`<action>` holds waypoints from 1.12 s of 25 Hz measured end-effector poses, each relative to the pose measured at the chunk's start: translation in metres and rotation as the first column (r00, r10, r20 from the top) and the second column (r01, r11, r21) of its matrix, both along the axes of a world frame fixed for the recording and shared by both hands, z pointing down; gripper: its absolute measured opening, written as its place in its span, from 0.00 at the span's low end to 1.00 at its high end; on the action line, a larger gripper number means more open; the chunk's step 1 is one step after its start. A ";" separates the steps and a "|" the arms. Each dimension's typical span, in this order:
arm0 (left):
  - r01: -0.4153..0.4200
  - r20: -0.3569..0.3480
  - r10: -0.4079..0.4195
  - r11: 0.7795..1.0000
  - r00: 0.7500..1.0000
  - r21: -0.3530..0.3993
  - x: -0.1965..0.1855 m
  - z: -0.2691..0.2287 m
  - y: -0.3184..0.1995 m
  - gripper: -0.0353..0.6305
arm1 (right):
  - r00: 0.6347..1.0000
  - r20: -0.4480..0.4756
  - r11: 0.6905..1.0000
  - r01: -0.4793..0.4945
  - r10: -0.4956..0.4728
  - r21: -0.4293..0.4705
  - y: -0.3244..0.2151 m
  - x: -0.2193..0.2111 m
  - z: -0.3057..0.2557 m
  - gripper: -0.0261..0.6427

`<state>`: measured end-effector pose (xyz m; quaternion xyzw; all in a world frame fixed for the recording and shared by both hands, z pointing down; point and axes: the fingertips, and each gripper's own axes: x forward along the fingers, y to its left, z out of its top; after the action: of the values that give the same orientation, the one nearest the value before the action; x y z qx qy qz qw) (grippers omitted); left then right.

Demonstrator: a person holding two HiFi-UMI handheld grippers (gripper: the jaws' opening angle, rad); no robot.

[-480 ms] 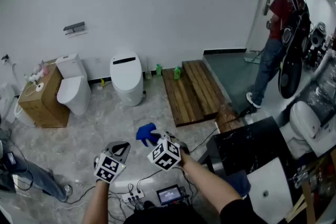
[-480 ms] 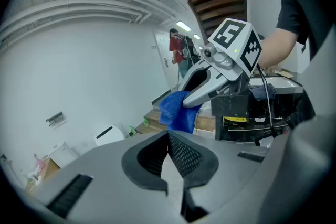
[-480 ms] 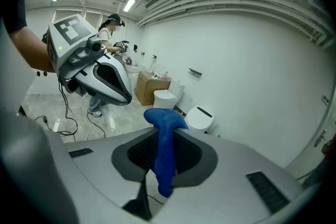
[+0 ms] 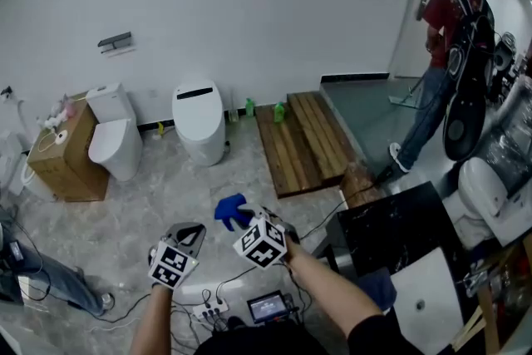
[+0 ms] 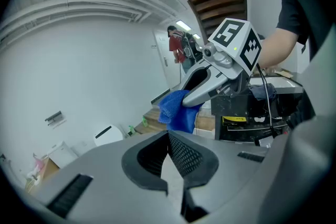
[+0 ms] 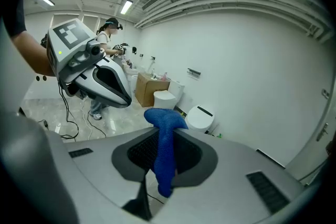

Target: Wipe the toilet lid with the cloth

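We have the right tongs (image 4: pixel 248 219) clamped on the cloth (image 4: pixel 232 210), low centre of the head view; left tongs (image 4: pixel 189 236) shut, empty. The toilet lid (image 4: pixel 198 106) is well apart, up-frame and slightly left, long axis running toward the wall (image 4: pixel 249 4), we reckon.

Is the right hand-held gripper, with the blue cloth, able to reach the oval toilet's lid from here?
Probably not yet: the right hand-held gripper holds the blue cloth far short of the toilet lid. Only open floor lies between, so stepping closer should do.
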<state>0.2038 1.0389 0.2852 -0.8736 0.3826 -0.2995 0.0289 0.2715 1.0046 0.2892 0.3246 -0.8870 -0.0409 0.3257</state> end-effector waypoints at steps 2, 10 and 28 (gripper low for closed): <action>0.000 -0.001 0.000 1.000 1.000 -0.003 0.001 0.001 -0.001 0.07 | 1.000 -0.001 1.000 -0.001 0.001 -0.002 -0.001 0.001 0.001 0.14; 0.003 -0.007 -0.003 1.000 1.000 -0.020 0.007 0.007 -0.007 0.07 | 1.000 0.007 1.000 -0.009 0.009 -0.020 -0.008 0.013 0.008 0.14; 0.069 0.012 -0.069 0.997 0.998 -0.028 0.048 0.016 -0.039 0.07 | 0.998 0.055 0.998 -0.009 0.013 -0.062 -0.038 0.081 0.026 0.14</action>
<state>0.2518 1.0004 0.3008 -0.8585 0.4081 -0.3105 0.0082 0.3525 0.9669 0.3152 0.3202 -0.8947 -0.0027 0.3113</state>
